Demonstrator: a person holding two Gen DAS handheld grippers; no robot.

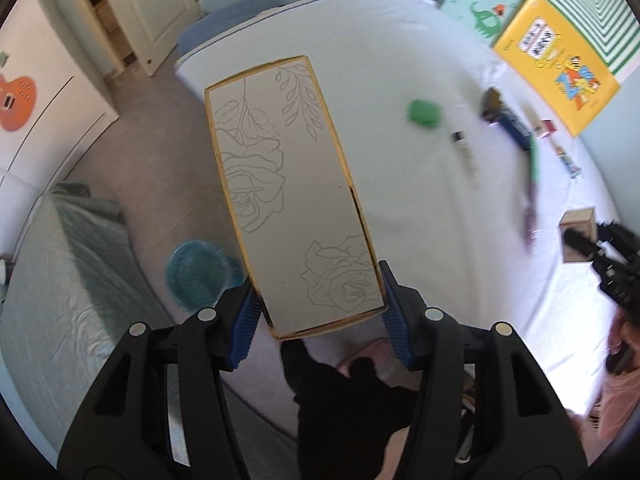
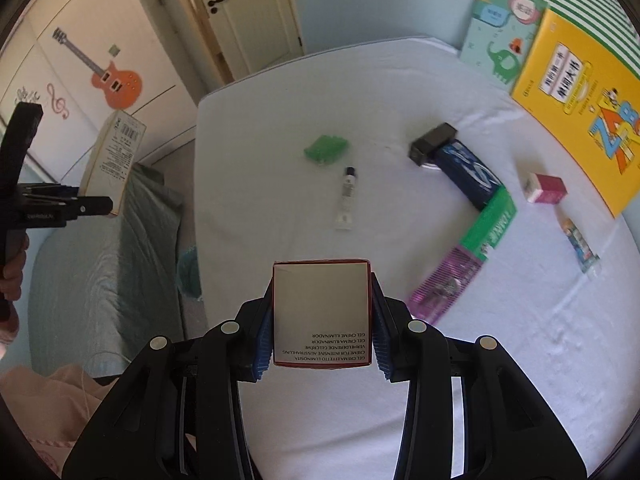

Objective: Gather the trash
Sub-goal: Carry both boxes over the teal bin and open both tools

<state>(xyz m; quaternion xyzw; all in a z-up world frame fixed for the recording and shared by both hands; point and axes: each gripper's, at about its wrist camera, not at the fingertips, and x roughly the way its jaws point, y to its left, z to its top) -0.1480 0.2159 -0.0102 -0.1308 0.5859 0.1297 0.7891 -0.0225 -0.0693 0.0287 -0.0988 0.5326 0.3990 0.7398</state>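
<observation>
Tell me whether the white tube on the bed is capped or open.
Capped. The white tube lies flat on the bed sheet with a dark cap on its far end.

Light: soft, even daylight; the room is bright, with a cool tint on the white surface (image 2: 400,128).
Shadows: faint and short beside the things lying there.
Glare: none strong.
Blur: the left wrist view smears the green lump (image 1: 423,115) and the teal basket (image 1: 198,272); the right wrist view is sharper.
Distortion: fisheye bending, dark corners.

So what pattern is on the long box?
Grey line-drawn roses and leaves on white, gold-edged long box; clearest in the left wrist view.
</observation>
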